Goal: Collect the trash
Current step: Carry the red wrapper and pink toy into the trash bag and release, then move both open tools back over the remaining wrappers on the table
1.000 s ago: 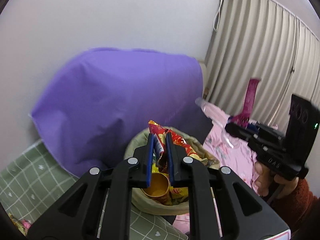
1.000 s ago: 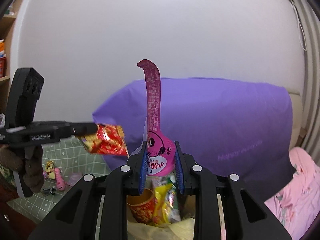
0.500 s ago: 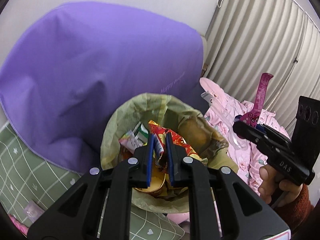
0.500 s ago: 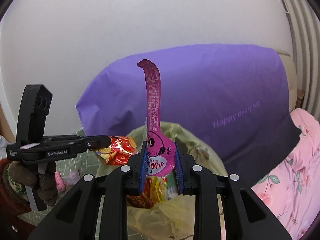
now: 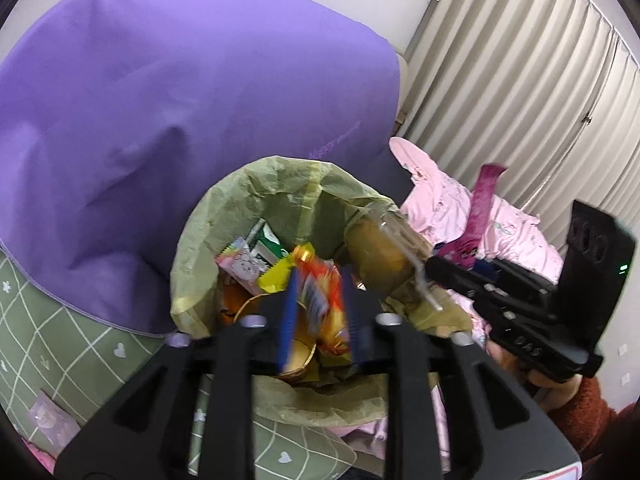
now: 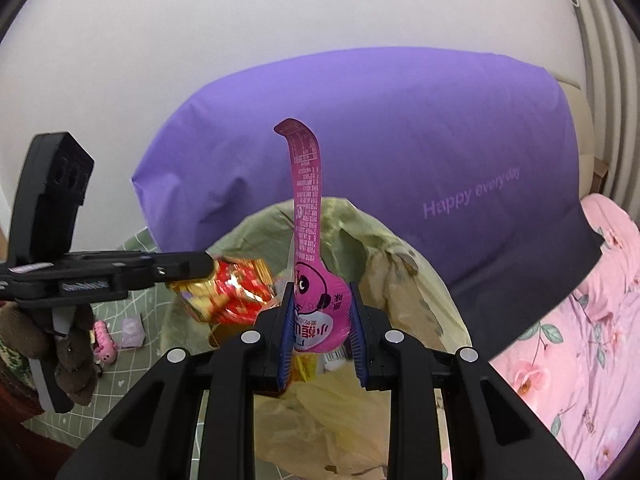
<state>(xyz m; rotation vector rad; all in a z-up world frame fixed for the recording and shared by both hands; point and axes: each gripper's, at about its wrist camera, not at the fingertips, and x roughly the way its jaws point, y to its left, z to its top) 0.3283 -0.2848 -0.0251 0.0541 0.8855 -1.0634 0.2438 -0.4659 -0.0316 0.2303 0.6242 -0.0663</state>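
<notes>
With your left gripper (image 5: 318, 312) fingers loosely around the red wrapper (image 5: 320, 300) above the bin (image 5: 276, 176), let it drop inside, then bring over the pink packet (image 6: 316, 312) pinched in your right gripper (image 6: 320, 320).

A red-and-gold snack wrapper (image 5: 320, 300), crumpled and blurred, sits between my left pads directly over the mouth of the bin (image 5: 256, 184), which is lined with a yellow-green bag. Inside lie a green-and-white carton (image 5: 262, 242) at 11 o'clock, a pink packet (image 5: 242, 268), a yellow wrapper (image 5: 276, 278) and a gold-rimmed cup (image 5: 298, 354). At 3 o'clock, a magenta pouch (image 6: 316, 312) stands upright in my right pads, its long strip curling over at the top.
</notes>
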